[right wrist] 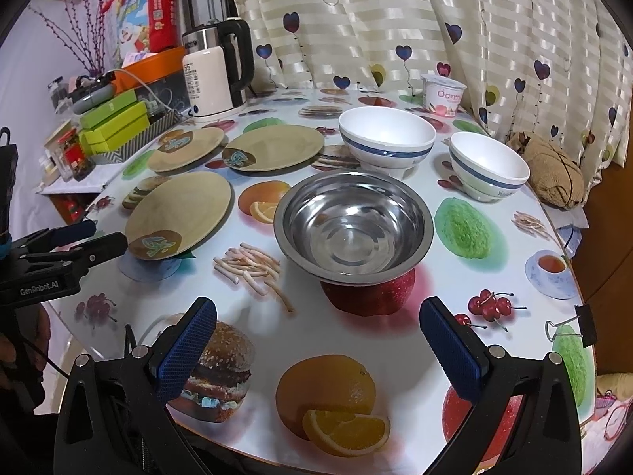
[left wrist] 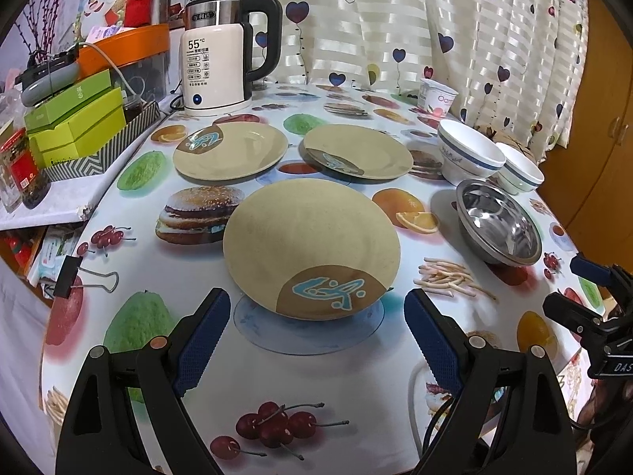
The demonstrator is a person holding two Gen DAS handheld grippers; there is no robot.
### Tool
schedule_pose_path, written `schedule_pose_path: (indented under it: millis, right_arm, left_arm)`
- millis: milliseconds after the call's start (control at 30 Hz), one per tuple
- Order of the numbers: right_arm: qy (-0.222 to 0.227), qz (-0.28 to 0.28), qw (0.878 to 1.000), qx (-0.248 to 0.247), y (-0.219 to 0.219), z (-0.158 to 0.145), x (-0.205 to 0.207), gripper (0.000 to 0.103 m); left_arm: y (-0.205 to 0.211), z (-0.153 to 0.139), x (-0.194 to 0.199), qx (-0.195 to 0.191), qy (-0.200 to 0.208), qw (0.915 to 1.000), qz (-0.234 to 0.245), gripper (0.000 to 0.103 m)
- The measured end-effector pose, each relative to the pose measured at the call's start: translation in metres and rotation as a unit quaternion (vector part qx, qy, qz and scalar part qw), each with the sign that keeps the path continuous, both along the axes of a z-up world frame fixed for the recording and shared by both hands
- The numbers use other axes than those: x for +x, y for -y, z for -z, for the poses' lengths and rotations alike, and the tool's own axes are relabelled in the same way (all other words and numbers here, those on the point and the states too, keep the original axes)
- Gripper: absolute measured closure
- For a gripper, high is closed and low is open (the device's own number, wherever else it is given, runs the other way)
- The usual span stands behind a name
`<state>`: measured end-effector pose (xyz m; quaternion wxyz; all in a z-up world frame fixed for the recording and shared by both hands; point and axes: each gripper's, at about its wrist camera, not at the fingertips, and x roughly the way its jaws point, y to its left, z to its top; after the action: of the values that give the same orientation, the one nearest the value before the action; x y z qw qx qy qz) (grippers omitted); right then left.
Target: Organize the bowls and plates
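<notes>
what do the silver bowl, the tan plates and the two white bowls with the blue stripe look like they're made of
Silver bowl: probably stainless steel, polished; its inside mirrors the room.
Tan plates, for instance the nearest one: matte and faintly speckled, with a printed brown and blue patch; perhaps bamboo fibre or melamine, cannot tell.
White bowls, larger and smaller: glossy and smooth with a foot ring; likely glazed ceramic, possibly melamine.

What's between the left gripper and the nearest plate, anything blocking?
Nothing visible. The left gripper is open and faces the nearest plate head-on, with only bare tablecloth between them. The steel bowl sits off to the right, clear of the approach.
</notes>
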<state>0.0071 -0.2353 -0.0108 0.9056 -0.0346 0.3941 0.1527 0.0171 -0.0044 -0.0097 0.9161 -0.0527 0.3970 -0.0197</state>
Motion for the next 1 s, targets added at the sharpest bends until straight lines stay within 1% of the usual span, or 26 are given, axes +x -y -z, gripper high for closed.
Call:
schedule_pose_path:
  millis: [133, 267, 333, 467, 533, 600, 667, 733, 800, 900, 1000]
  right_arm:
    - [0.004, -0.003, 1.0, 0.0, -0.0001, 0.0014, -0.0023, 0.0]
    - [0.003, 0.0, 1.0, -0.001, 0.0001, 0.0027, -0.0033, 0.0]
    - [0.006, 0.004, 1.0, -0.003, 0.0, 0.0026, -0.0038, 0.0]
    - [0.006, 0.014, 1.0, -0.004, 0.0016, 0.0023, -0.0022, 0.0]
    - [0.006, 0.019, 1.0, -0.002, 0.0035, 0.0017, -0.0015, 0.005]
    - [0.005, 0.023, 1.0, 0.001, 0.0055, 0.0017, -0.0006, 0.014]
    - [0.002, 0.026, 1.0, 0.0, 0.0073, 0.0025, 0.0003, 0.016]
    - [0.001, 0.024, 1.0, 0.001, 0.0078, 0.0027, 0.0004, 0.018]
    - [-0.001, 0.021, 1.0, 0.003, 0.0072, 0.0031, 0.001, 0.024]
    - [-0.008, 0.013, 1.0, 0.012, 0.0065, 0.0045, 0.0017, 0.027]
    - [-0.012, 0.005, 1.0, 0.024, 0.0059, 0.0049, 0.0019, 0.027]
  left_arm:
    - [0.0012, -0.0009, -0.0015, 0.009, 0.005, 0.9999, -0.001, 0.013]
    - [0.0022, -0.0014, -0.0019, 0.005, 0.007, 0.9999, 0.008, 0.013]
    - [0.002, -0.0007, -0.0018, -0.005, 0.006, 0.9998, 0.017, 0.013]
    - [0.001, 0.0003, -0.0016, 0.0, 0.005, 0.9999, 0.009, 0.013]
    - [0.0009, 0.0014, -0.0009, -0.001, 0.002, 1.0, 0.01, 0.013]
    - [0.0008, 0.0018, -0.001, -0.001, 0.003, 1.0, 0.009, 0.013]
    - [0.0002, 0.0025, 0.0002, 0.004, 0.001, 1.0, 0.006, 0.013]
    - [0.001, 0.0036, 0.0007, -0.001, 0.0, 0.9999, 0.013, 0.013]
    - [0.0026, 0.0049, 0.001, 0.007, 0.001, 0.9999, 0.013, 0.013]
    - [0.0037, 0.0042, 0.0001, 0.005, 0.006, 0.9998, 0.017, 0.016]
    - [0.0056, 0.003, -0.0004, 0.017, 0.011, 0.9996, 0.017, 0.016]
